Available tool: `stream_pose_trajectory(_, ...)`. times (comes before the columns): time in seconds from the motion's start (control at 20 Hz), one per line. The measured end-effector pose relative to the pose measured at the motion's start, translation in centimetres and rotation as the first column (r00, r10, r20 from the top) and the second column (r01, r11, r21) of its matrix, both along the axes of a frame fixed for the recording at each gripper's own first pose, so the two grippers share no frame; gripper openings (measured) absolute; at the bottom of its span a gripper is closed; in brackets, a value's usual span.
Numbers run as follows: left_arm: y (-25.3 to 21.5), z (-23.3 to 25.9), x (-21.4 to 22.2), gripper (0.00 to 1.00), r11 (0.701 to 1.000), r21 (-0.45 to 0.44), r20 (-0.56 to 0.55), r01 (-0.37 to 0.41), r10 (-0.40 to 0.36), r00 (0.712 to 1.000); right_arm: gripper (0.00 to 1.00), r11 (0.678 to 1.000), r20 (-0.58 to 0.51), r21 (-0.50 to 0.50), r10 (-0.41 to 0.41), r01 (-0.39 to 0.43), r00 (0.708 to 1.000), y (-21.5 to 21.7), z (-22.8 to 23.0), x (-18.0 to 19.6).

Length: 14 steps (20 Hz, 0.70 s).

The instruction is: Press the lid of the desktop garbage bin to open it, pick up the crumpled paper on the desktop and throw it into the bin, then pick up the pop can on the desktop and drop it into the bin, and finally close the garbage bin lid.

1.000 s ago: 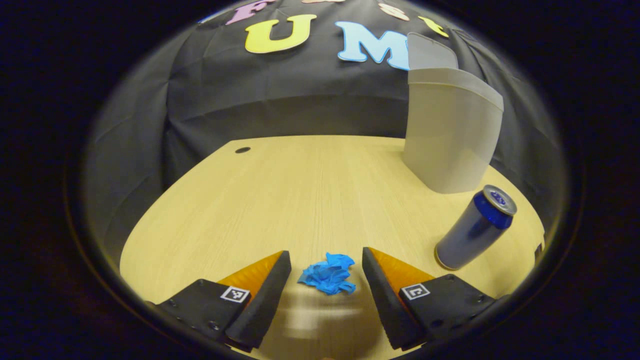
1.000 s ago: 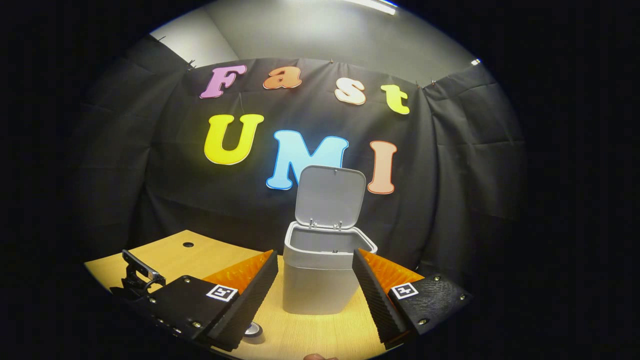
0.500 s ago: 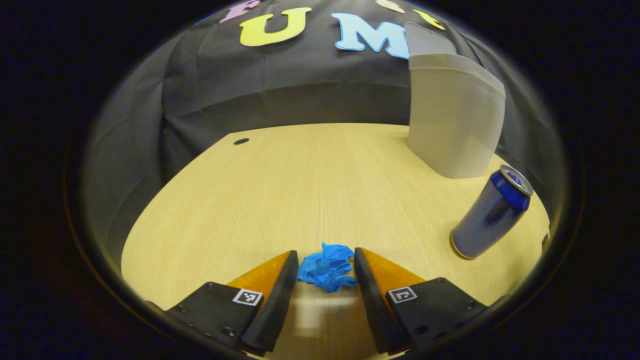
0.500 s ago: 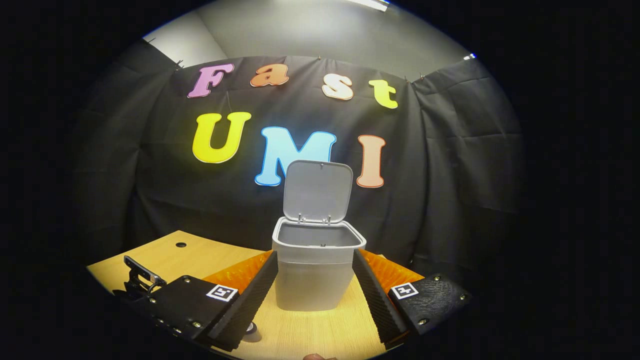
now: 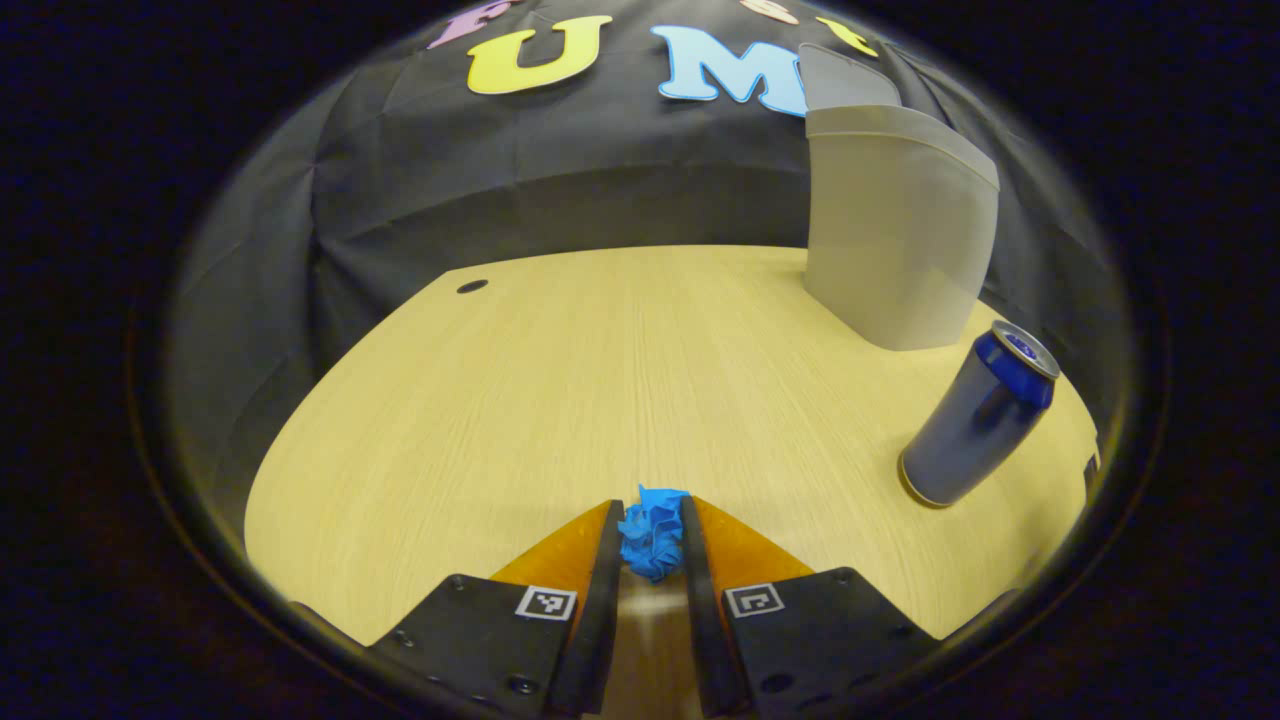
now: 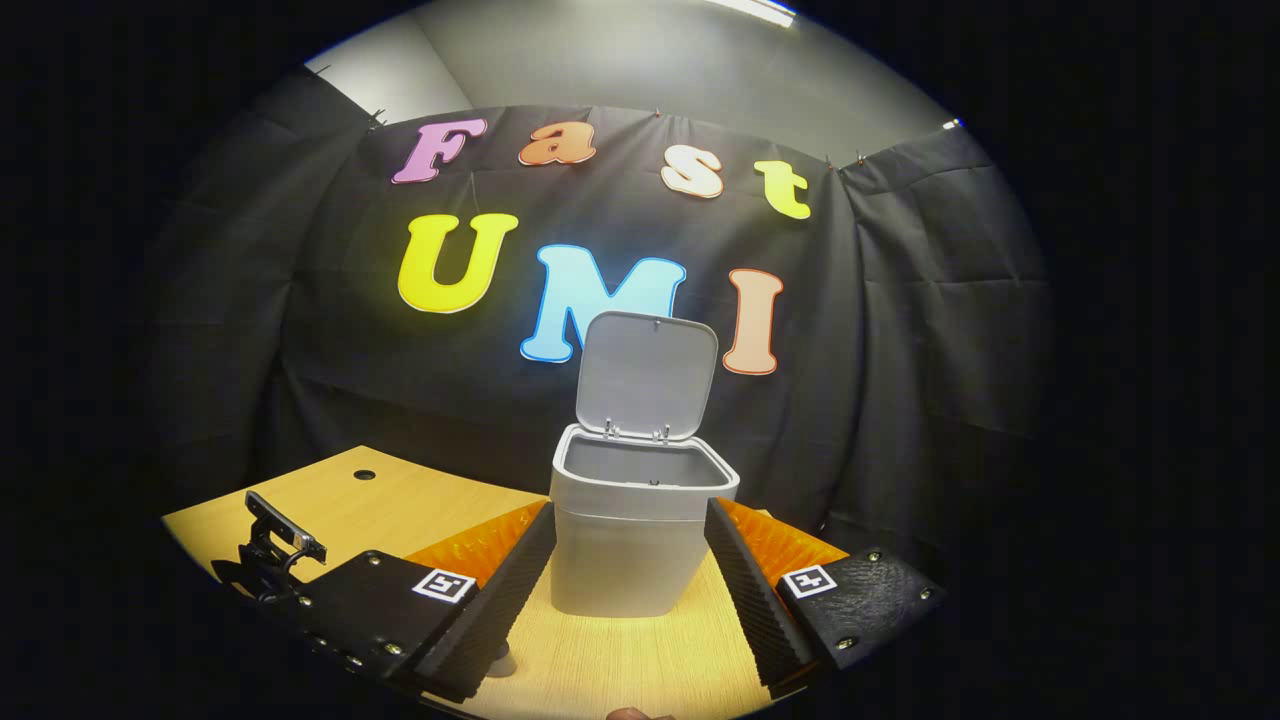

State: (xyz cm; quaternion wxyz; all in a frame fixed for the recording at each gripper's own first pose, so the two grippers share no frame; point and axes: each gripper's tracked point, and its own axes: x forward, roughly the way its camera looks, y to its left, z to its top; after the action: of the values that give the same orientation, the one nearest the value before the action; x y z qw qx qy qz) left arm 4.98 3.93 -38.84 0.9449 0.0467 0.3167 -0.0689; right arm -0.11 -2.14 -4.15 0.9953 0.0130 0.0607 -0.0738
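Observation:
In the left gripper view my left gripper (image 5: 652, 535) is shut on the blue crumpled paper (image 5: 652, 530), squeezed between both fingers just above the wooden desk (image 5: 560, 380). The blue pop can (image 5: 975, 415) stands upright to the right, in front of the grey bin (image 5: 895, 240). In the right gripper view the grey bin (image 6: 625, 540) stands straight ahead with its lid (image 6: 648, 375) raised upright and its inside showing. My right gripper (image 6: 630, 560) hangs open well in front of it, holding nothing.
A round cable hole (image 5: 471, 286) sits at the desk's far left corner. Part of the other gripper's black body (image 6: 275, 550) shows at lower left in the right gripper view. The desk's right edge runs close behind the can.
My left gripper's fingers have come together on the blue paper, which lay loose between them a second ago. The right gripper has stayed open, drifting only slightly.

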Motion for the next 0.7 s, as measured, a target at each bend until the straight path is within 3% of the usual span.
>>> stream_pose_trajectory(0.2, 0.3, 0.1, 0.3, 0.37, 1.0, -0.008, 0.007, -0.022, 0.022, 1.0, 0.96, 1.0, -0.009, 0.017, -0.013, 0.013, 1.0, -0.6, -0.6, -0.1)
stream_pose_trajectory(0.25, 0.0, 0.4, -0.1, 0.19, 0.999, -0.025, -0.002, -0.026, 0.026, 1.0, 0.96, 1.0, -0.013, 0.025, -0.015, 0.015, 1.0, -0.7, -0.9, -0.1)
stream_pose_trajectory(0.7, -1.6, 4.2, 0.0, 0.19, 0.999, -0.038, 0.043, -0.012, 0.014, 0.999, 0.96, 0.998, 0.01, 0.058, -0.029, 0.028, 1.0, -2.0, -0.9, -0.3)
